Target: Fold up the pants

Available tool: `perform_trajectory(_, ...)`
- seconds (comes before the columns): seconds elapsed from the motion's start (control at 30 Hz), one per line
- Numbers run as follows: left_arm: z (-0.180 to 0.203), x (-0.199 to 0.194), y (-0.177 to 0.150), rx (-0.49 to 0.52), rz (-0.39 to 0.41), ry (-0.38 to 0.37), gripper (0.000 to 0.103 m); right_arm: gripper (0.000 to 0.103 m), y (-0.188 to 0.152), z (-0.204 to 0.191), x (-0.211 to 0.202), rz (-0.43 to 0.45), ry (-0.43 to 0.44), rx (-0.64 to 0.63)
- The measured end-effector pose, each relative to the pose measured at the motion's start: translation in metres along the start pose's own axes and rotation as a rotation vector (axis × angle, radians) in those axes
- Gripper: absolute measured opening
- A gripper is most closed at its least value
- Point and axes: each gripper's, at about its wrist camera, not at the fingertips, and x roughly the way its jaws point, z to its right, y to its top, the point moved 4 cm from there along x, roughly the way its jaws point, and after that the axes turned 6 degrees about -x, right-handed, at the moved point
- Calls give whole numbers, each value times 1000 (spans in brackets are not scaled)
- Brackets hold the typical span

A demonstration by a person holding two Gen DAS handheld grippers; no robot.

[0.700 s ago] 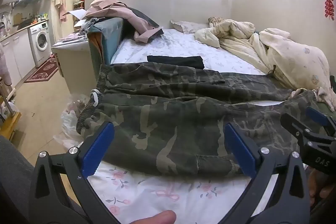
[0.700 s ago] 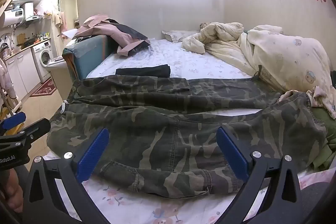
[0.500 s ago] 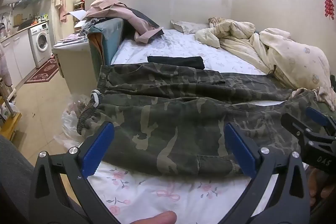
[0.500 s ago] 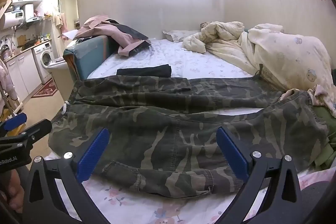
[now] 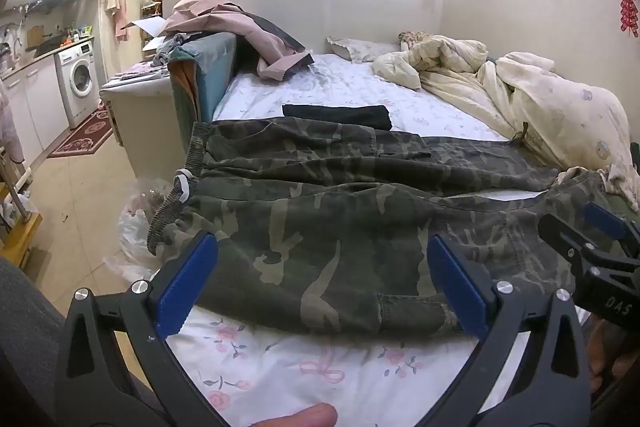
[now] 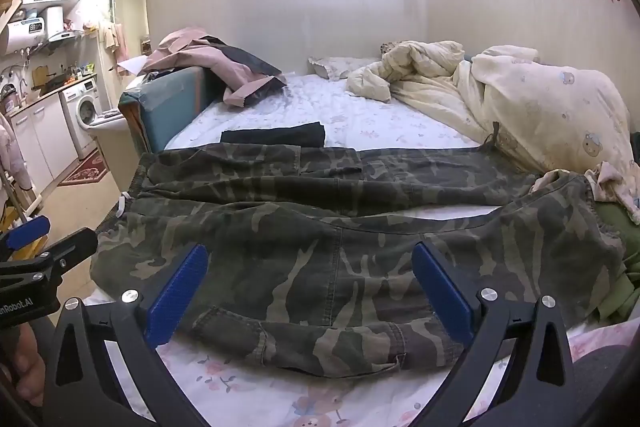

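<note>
Camo pants (image 5: 340, 211) (image 6: 340, 227) spread flat across the near end of the bed (image 5: 320, 379) (image 6: 360, 115), legs side by side, cuffs at the left edge, waist at the right. Near leg just ahead of both grippers, far leg behind it with a strip of floral sheet showing between them toward the waist. Left gripper (image 5: 322, 281) low over the bed edge, jaws wide, nothing between them – blue pads (image 5: 186, 285) apart from the fabric, framing the near leg's cuff end. Right gripper (image 6: 312, 291) likewise low at the edge, jaws wide, empty, pads (image 6: 178, 293) framing the thigh part of the near leg. Each gripper visible at the margin of the other's view: right one (image 5: 592, 255) by the waist, left one (image 6: 36, 255) off the cuff end. Black folded cloth (image 5: 338, 115) (image 6: 274, 137) just beyond the far leg. Cream duvet (image 5: 540, 103) (image 6: 540, 99) bunched along the right side, touching the waist area. Pink clothes (image 5: 240, 35) (image 6: 216, 63) piled on a teal cushion (image 5: 204, 67) at the left. Washer (image 5: 80, 83) in the kitchen beyond.
</note>
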Motion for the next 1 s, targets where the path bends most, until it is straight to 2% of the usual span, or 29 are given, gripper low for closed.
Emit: perform_trajectory(1.0, 1, 2, 0, 0, -1, 7, 103, 103, -1, -1, 0, -4, 0, 3)
